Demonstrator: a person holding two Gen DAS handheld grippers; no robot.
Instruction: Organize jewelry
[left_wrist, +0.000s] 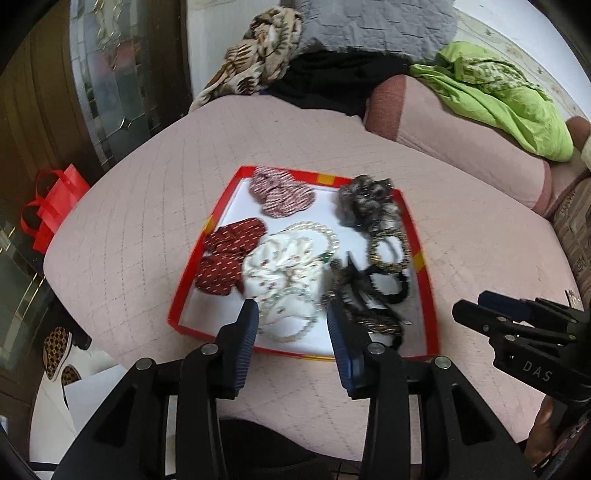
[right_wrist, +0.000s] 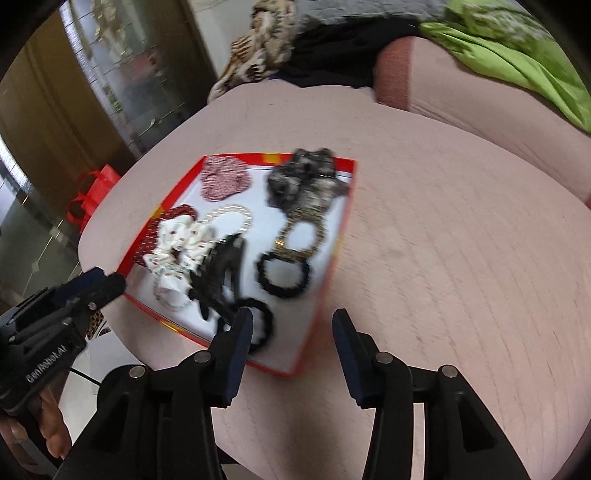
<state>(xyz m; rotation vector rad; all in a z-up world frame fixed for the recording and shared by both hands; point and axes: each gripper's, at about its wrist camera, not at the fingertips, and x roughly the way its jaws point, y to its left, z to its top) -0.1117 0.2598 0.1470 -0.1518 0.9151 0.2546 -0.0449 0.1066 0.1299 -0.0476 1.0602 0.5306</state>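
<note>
Fingers (left_wrist: 246, 332) spread above red tray (left_wrist: 424, 280)

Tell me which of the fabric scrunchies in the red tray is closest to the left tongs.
The white floral scrunchie, lying just beyond the open left tongs. The dark red one sits off to its left, and the red-and-white striped one is at the tray's far edge.

Quilted pink bedspread (left_wrist: 147, 229), glass-panelled door (left_wrist: 110, 74)
</note>
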